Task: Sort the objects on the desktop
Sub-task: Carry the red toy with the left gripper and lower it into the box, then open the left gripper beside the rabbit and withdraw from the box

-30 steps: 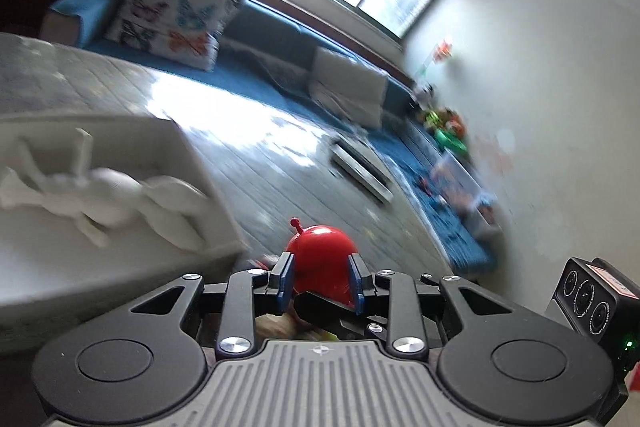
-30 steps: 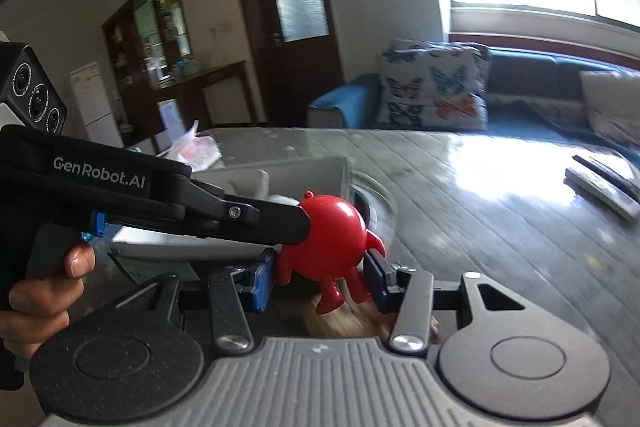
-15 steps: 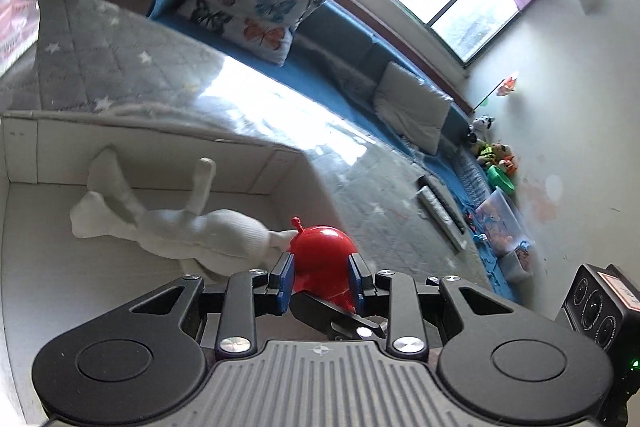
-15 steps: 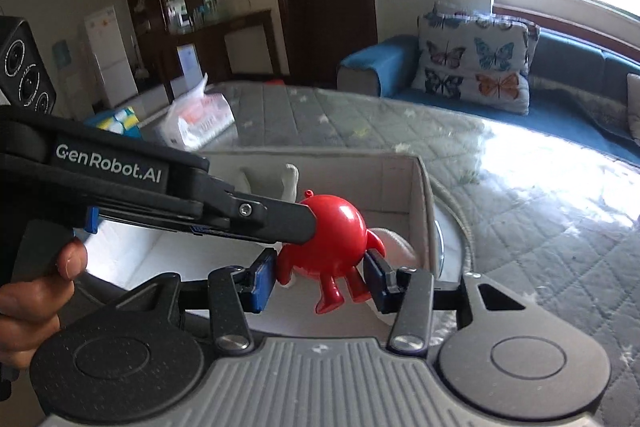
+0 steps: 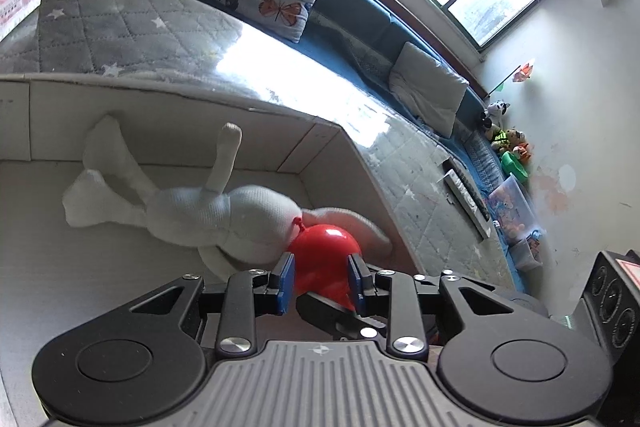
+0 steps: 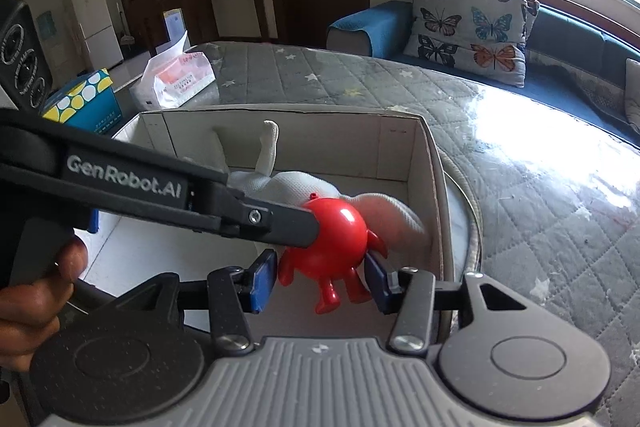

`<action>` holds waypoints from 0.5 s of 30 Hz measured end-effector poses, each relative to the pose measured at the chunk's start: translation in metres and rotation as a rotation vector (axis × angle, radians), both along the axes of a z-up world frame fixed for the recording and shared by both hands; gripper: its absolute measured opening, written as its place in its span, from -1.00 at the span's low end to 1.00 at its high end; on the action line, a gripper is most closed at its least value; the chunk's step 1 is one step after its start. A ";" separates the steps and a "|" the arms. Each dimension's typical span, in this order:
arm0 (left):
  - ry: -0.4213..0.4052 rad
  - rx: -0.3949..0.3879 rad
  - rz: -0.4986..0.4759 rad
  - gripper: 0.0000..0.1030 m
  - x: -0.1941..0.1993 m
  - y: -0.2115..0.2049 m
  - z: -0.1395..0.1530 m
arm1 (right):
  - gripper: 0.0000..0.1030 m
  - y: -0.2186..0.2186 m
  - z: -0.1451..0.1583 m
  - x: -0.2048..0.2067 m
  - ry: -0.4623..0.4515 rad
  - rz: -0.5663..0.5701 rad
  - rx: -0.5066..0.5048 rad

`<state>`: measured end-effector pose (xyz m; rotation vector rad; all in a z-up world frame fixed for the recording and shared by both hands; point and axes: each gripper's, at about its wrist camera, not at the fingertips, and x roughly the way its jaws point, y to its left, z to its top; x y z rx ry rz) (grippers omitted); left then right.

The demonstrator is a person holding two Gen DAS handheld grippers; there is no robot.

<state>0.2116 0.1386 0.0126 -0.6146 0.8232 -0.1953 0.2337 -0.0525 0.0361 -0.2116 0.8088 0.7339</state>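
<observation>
Both grippers meet on the same red toy figure, held in the air over the near right part of the white cardboard box. Left gripper is clenched on the toy's round body, blue pads pressed against both sides. Right gripper brackets the lower body and legs: its right pad touches the toy's arm, while a sliver of gap shows at the left pad, so I cannot tell whether it truly grips.

Risks from here, as I judge them:

1. With 2 grippers on 1 smooth, rounded toy, any pull apart or twist between the hands could squirt it out of the pads, and it might fall outside the box, since it hangs close to the right wall.
2. A white plush rabbit lies in the box just beneath and behind the toy. Letting go now would land the toy on soft, sloped fabric, so it could roll or tip against the wall.
3. Lowering further could press a fingertip into the plush or catch the box rim.
</observation>
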 end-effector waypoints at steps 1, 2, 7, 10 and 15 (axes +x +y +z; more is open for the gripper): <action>0.001 0.003 0.001 -0.40 0.000 0.000 -0.001 | -0.04 0.000 0.000 -0.001 0.000 0.002 -0.001; 0.002 0.005 0.002 -0.40 -0.001 -0.001 -0.001 | -0.04 0.000 0.000 -0.001 0.001 0.004 -0.001; 0.004 0.014 0.007 -0.40 -0.003 -0.002 0.000 | -0.01 -0.004 0.002 -0.002 0.011 0.007 0.020; -0.006 0.024 0.009 -0.40 -0.005 -0.004 0.004 | 0.00 -0.008 0.006 -0.004 0.003 0.006 0.030; -0.025 0.044 0.007 -0.40 -0.010 -0.009 0.011 | 0.02 -0.015 0.015 -0.012 -0.020 0.009 0.049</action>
